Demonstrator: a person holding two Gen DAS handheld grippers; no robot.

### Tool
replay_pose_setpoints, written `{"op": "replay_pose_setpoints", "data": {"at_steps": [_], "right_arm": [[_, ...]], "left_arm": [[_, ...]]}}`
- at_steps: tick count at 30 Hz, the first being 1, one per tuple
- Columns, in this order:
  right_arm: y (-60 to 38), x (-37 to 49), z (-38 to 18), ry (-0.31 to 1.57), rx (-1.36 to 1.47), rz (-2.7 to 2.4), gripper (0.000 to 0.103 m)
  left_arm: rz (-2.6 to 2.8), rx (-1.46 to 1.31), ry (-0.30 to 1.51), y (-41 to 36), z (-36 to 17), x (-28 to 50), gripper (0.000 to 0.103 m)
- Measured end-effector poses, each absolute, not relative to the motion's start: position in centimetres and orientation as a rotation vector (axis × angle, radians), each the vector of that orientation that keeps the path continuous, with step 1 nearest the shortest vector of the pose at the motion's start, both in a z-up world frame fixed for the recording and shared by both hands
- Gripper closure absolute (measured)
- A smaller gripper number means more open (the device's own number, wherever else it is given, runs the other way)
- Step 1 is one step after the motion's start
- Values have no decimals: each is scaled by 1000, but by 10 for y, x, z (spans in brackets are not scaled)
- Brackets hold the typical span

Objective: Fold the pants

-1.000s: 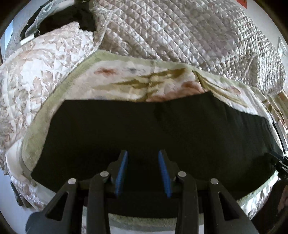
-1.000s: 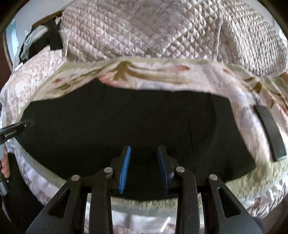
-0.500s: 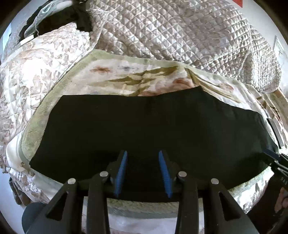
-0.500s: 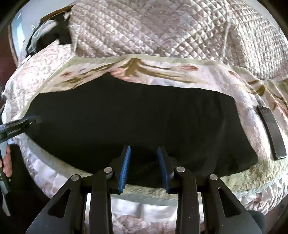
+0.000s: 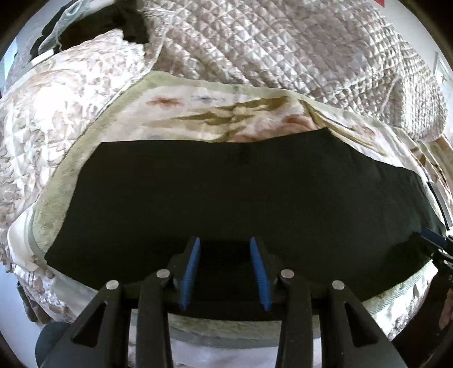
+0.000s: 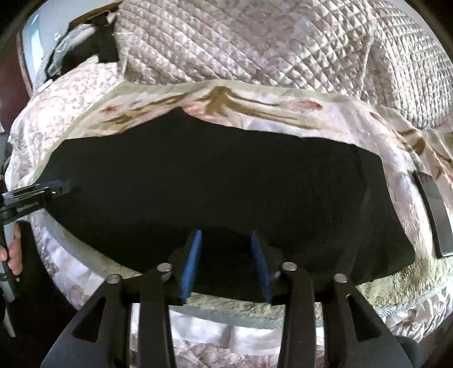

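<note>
Black pants lie flat in a long band across a floral blanket on a bed; they also show in the right wrist view. My left gripper is open and empty, hovering over the pants' near edge. My right gripper is open and empty, above the near edge further right. The left gripper also shows at the left edge of the right wrist view. The right gripper shows at the right edge of the left wrist view.
A quilted bedspread is bunched up behind the blanket. A dark flat phone-like slab lies on the blanket right of the pants. Dark clothing sits at the far left. The bed's front edge drops off below the grippers.
Both grippers have drawn back toward the bed's front edge, so more of the pants and the bed's front shows. Both stayed open.
</note>
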State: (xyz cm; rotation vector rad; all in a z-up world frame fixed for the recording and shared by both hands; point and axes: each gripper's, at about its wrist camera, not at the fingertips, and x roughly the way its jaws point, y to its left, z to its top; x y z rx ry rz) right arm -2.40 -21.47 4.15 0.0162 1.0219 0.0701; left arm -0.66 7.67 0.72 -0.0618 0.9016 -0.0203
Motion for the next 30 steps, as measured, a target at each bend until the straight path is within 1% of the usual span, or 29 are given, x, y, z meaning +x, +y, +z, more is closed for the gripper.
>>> {"op": "replay_pose_setpoints", "data": {"at_steps": [15,20,26,28,30], "right_arm": [[-227,-14,42,1035,9,15,63],[-218,-8,46,1033,3,37,63],[-198,0,46,1034,-14,76,63],[-192,2,45,1038,-19,87,63],[-188,4,43,1045,-24,95,63]], "left_arm": [[63,-87,876,117,14,0,60],[130,-107,855,148,18,2,53],[200,-147,837,186,20,9,47],[203,-201,855,199,16,12,45],[211,-239,881,209,11,16,45]]}}
